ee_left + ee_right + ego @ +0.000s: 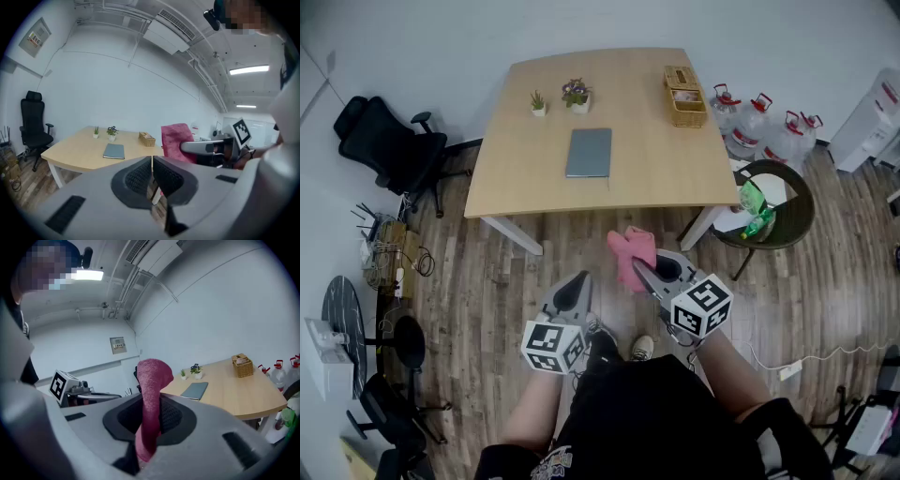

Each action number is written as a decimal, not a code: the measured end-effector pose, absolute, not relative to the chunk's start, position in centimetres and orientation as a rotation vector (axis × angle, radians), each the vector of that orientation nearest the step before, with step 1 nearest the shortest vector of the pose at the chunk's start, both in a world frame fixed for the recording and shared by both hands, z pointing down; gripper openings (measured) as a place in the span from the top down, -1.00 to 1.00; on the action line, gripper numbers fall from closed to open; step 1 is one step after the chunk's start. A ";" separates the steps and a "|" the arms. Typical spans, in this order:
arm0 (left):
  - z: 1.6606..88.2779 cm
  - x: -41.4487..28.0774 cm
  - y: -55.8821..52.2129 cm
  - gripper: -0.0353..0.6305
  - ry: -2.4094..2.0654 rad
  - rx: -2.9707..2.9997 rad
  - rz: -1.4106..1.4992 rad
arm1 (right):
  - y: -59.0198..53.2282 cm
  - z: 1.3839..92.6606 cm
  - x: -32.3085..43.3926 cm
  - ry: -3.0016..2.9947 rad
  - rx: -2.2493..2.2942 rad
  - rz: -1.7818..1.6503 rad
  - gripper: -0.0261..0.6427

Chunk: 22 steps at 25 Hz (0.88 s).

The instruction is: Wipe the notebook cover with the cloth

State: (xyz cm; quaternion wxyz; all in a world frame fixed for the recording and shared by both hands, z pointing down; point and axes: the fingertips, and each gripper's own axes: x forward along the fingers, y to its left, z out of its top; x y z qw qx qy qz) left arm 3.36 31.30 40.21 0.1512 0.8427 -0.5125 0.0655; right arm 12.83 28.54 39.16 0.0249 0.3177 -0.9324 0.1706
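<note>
Distance is what the head view tells us: the notebook [588,153] lies closed near the middle of the table [656,141], well apart from us. The right gripper [641,269] carries the pink cloth [631,253] out front, ready, we judge, for a wipe not yet begun. In the left gripper view, the left gripper [152,164] has its jaws pressed together on nothing, perhaps free to steady the cover. Only the right gripper view shows the pads pinching the cloth, with a fold standing above them.
</note>
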 end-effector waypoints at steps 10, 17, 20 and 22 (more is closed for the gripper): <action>40.3 2.9 30.8 0.86 -1.498 2.415 0.184 | 28.1 39.0 13.0 -2.914 0.997 0.575 0.72; 40.3 2.3 29.7 0.85 -1.485 2.424 0.204 | 26.5 39.0 12.5 -2.910 1.012 0.584 0.72; 40.4 1.6 29.0 0.85 -1.482 2.418 0.209 | 25.7 39.3 11.9 -2.902 1.013 0.600 0.72; 40.5 0.9 28.4 0.85 -1.481 2.412 0.209 | 25.0 39.5 11.4 -2.896 1.015 0.611 0.72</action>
